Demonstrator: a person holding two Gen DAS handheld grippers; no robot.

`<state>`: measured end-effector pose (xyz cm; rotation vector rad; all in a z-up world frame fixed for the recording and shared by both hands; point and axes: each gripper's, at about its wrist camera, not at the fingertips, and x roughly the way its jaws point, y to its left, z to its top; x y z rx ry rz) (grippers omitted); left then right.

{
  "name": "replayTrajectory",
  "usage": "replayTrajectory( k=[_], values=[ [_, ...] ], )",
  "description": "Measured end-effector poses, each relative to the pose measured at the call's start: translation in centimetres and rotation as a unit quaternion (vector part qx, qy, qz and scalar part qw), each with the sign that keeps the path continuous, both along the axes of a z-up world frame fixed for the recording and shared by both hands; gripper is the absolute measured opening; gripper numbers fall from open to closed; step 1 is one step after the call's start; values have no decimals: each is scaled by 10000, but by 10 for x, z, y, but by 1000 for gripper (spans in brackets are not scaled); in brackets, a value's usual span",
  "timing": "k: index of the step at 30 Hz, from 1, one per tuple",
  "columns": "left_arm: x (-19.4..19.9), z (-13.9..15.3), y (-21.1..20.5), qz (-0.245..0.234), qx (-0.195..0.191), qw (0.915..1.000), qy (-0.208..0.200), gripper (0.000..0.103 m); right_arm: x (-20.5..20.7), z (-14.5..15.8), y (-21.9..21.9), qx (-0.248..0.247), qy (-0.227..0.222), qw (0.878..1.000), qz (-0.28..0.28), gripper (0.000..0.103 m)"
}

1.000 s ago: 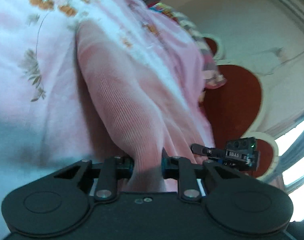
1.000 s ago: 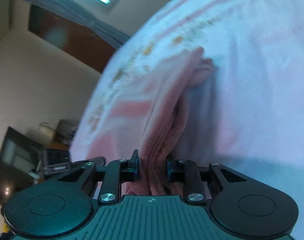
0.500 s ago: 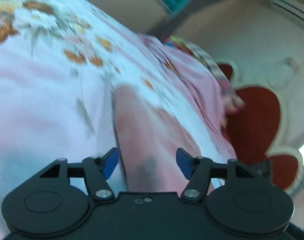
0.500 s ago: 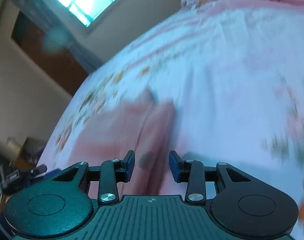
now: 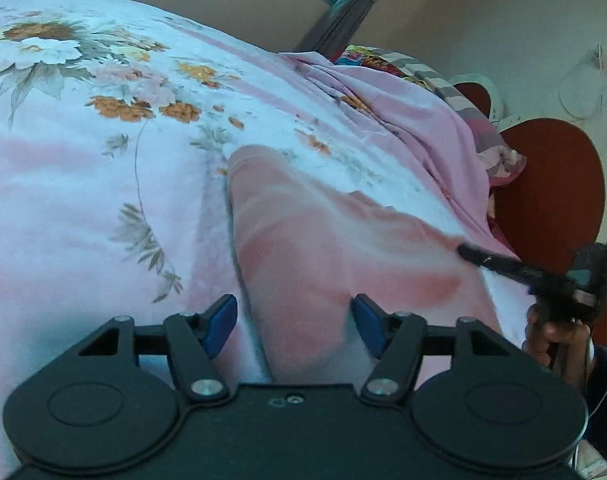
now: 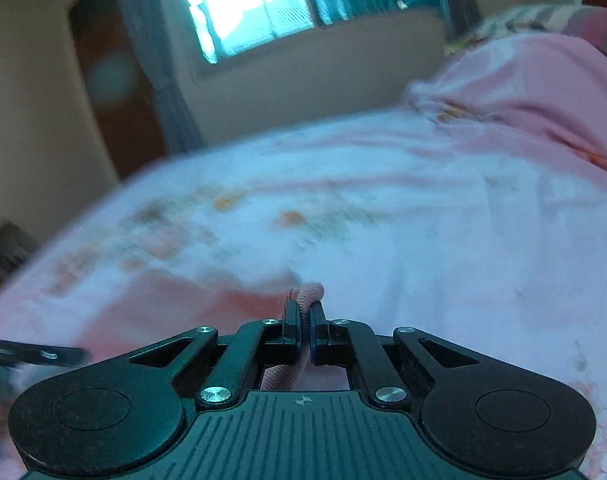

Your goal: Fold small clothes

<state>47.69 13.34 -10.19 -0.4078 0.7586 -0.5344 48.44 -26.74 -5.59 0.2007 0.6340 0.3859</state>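
A pink ribbed garment [image 5: 303, 248] lies flat on the floral bedsheet [image 5: 83, 160]. Its near end runs between the jaws of my left gripper [image 5: 293, 312], which are opening; the blue pads [image 5: 221, 320] stand apart from the cloth. In the right wrist view my right gripper [image 6: 304, 312] is shut on a bunched edge of the pink garment [image 6: 311, 292]. The rest of the cloth spreads blurred to its left. The right gripper's black finger [image 5: 487, 258] and the hand holding it show at the right edge of the left wrist view.
A heap of plain pink bedding [image 5: 415, 120] and a patterned pillow lie at the head of the bed, in front of a red-brown headboard [image 5: 551, 168]. Beyond the bed's far edge are a wall, a bright window [image 6: 255, 4] and a dark door [image 6: 111, 92].
Both grippers let go of the lifted garment, which now lies on the bed. The left jaws spread wide. The right jaws opened, then shut on an edge of the cloth.
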Motion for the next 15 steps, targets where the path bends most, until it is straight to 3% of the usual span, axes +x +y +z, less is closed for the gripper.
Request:
replayTrajectory(
  k=[2, 4, 6, 8, 11, 13, 14, 15],
  values=[
    [1, 1, 1, 69, -73, 9999, 85, 63, 14, -26, 5, -189, 687, 9974, 119, 4],
    [-8, 15, 3, 143, -61, 9998, 79, 61, 0, -16, 0, -188, 447, 9988, -114, 4],
    [-29, 32, 3, 111, 75, 9996, -268, 61, -27, 6, -6, -76, 152, 9997, -201, 4],
    [-56, 45, 1, 110, 303, 9979, -554, 62, -66, 31, -5, 58, -324, 9994, 77, 4],
    [-83, 41, -8, 54, 380, 9980, -510, 65, -124, 44, 14, 28, -775, 9953, 578, 4],
    [-90, 24, -19, 57, 857, 9961, -186, 66, -148, 18, 38, -667, -479, 9908, 1076, 4],
    [-95, 15, -21, 23, 970, 9952, -97, 68, -150, -6, 48, -1347, -58, 9845, 1121, 4],
    [-102, 13, -22, 18, 976, 9950, -223, 68, -155, -22, 43, -1481, -64, 9838, 1005, 7]
  ],
)
